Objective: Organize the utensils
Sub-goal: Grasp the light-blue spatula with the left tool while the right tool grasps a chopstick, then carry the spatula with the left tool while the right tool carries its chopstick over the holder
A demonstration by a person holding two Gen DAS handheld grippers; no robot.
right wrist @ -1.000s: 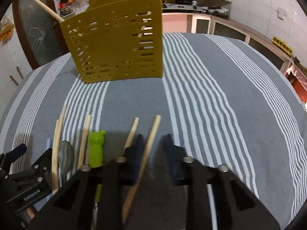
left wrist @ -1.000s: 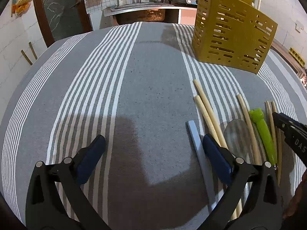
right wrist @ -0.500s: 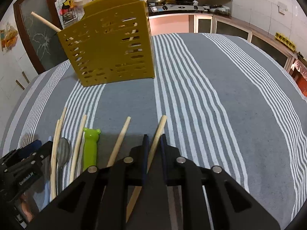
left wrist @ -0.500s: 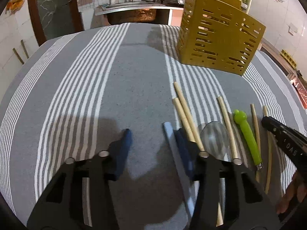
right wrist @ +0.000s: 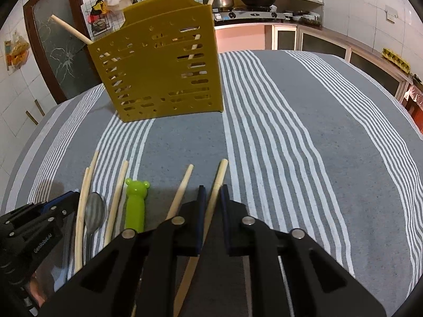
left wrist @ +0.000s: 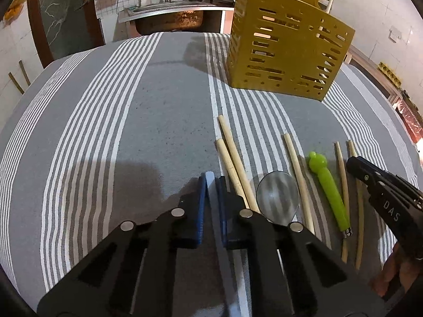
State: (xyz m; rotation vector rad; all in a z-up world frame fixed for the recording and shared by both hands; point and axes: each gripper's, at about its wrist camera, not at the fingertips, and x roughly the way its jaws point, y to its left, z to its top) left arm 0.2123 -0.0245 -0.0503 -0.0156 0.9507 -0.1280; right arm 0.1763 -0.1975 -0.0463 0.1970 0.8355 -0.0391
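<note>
My left gripper (left wrist: pixel 210 185) is shut on a flat pale blue-grey utensil handle (left wrist: pixel 210 178) low over the striped cloth. My right gripper (right wrist: pixel 212 195) is shut on a wooden chopstick (right wrist: pixel 220 170), the rightmost in a row. Beside them lie more chopsticks (left wrist: pixel 232 148), a metal spoon (left wrist: pixel 277 196) and a green bear-topped utensil (left wrist: pixel 329 187). The yellow slotted utensil holder (right wrist: pixel 161 74) stands at the back with chopsticks (right wrist: pixel 70 30) sticking out of it. The holder also shows in the left wrist view (left wrist: pixel 285 50).
A grey cloth with white stripes (right wrist: pixel 304 137) covers the table. Behind the table are a sink counter (left wrist: pixel 169 10) and a stove with pots (right wrist: pixel 238 2). The right gripper's body shows at the right of the left wrist view (left wrist: pixel 383 192).
My left gripper went from wide open to shut on the blue-grey handle. My right gripper shut on the chopstick and has risen a little with it.
</note>
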